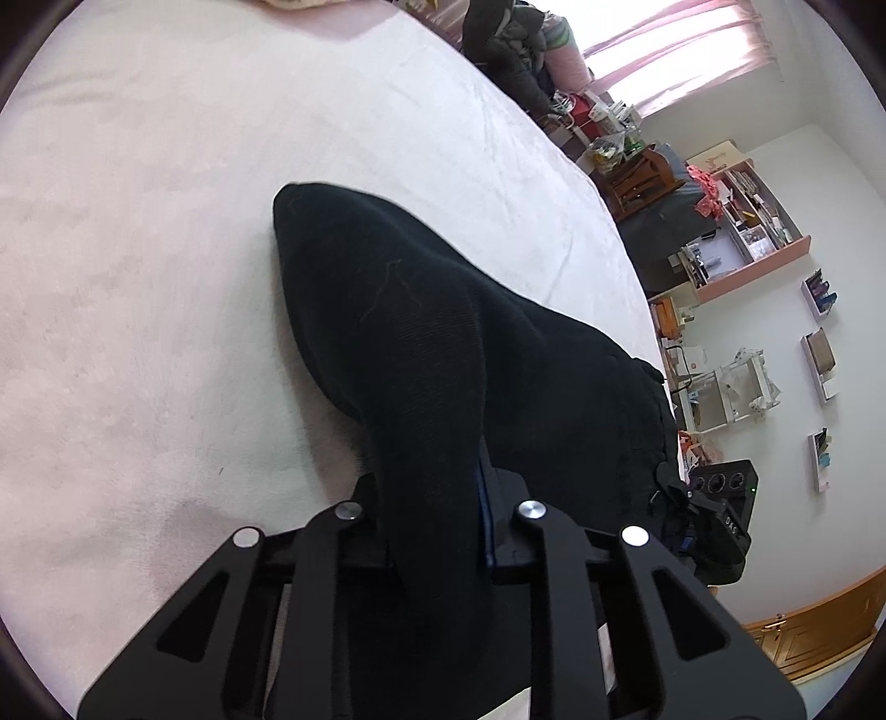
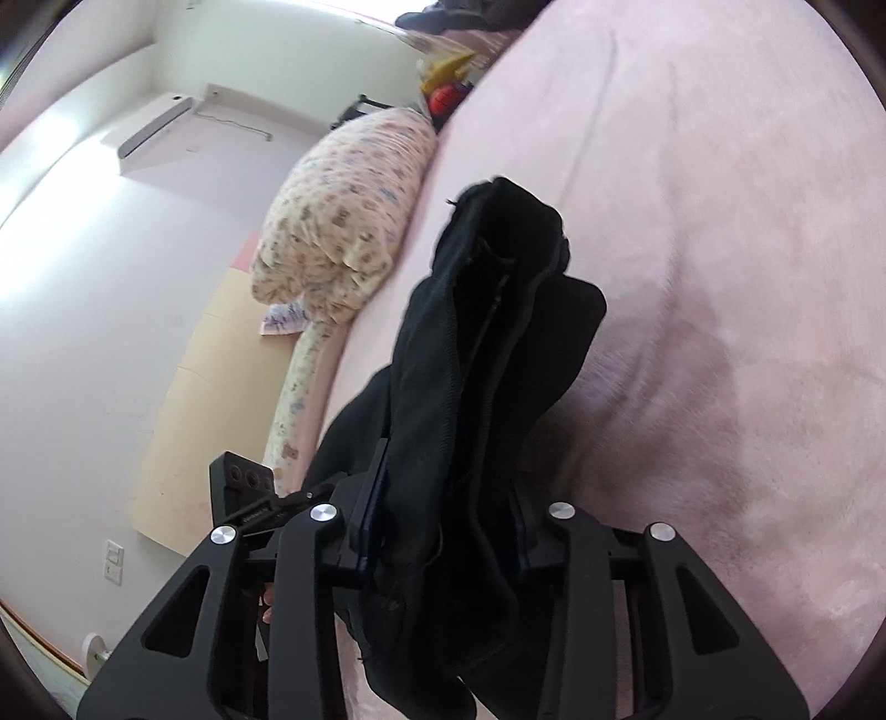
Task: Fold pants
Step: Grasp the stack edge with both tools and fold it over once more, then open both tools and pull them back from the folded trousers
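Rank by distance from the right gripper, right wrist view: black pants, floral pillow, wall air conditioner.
1. black pants: clamped in the right gripper, draped ahead over the bed.
2. floral pillow: ahead and left, at the bed's edge.
3. wall air conditioner: far upper left, on the wall.

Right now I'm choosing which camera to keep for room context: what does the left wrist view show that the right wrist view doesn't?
Only the left wrist view: a window with pink curtains, a cluttered pink shelf, small wall shelves, and the left claw shut on the black pants.

Only the right wrist view: a floral pillow, a wall air conditioner, a wall switch, and the right claw gripping bunched fabric.

Both: the pants lifted off the pink bedspread.
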